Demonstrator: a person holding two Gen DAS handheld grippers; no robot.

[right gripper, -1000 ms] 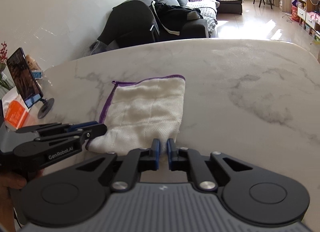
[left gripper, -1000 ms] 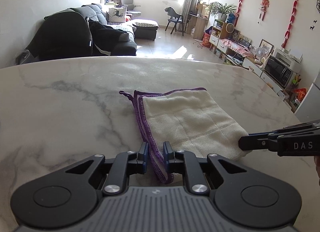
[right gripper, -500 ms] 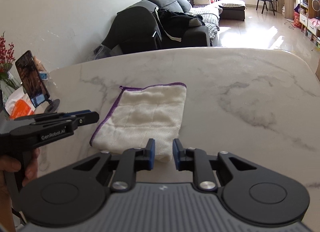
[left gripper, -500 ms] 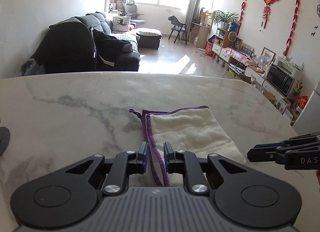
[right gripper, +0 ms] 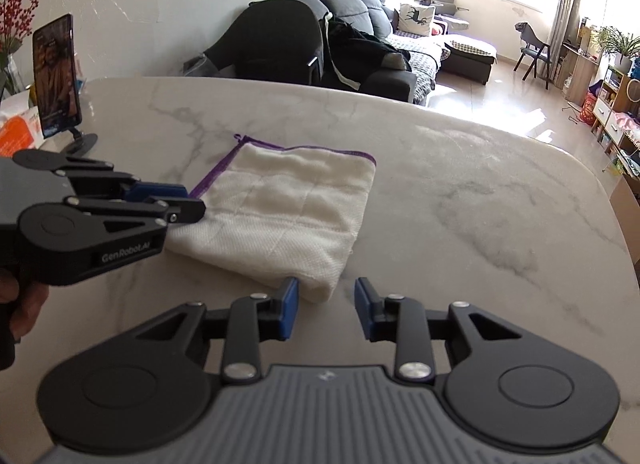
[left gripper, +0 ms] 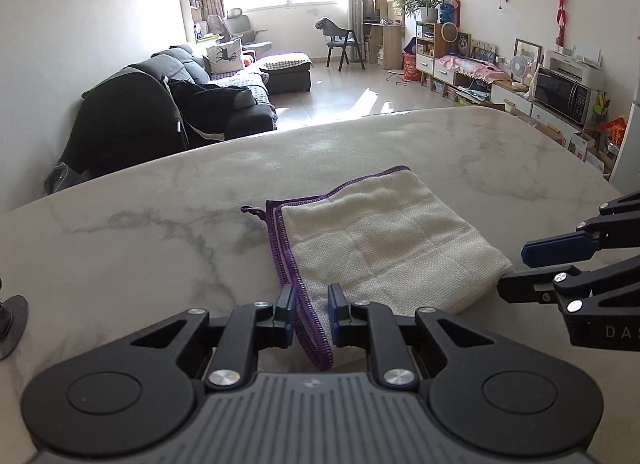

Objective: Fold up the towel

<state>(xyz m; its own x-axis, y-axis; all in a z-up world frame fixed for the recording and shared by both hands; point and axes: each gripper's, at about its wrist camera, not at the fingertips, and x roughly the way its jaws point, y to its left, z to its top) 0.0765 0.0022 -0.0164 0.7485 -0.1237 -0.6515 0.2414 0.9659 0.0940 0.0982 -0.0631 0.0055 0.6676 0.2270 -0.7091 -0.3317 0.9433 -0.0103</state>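
We read "GenRobot.AI" on the left gripper (right gripper: 192,204) and "DAS" on the right gripper (right gripper: 326,308). The folded white towel (right gripper: 288,216) with purple trim lay flat mid-table. Our left fingers stood a little apart around its near purple corner; we could not tell if they pinched it. Our right fingers had just been opening, off the towel. At 3 o'clock the marble table (right gripper: 480,224) was bare to its edge.

A white marble table (right gripper: 460,192) with grey veins filled the lower frame. A folded white towel (right gripper: 288,220) with purple edging lay mid-frame; a phone stand (right gripper: 82,142) stood upper left.
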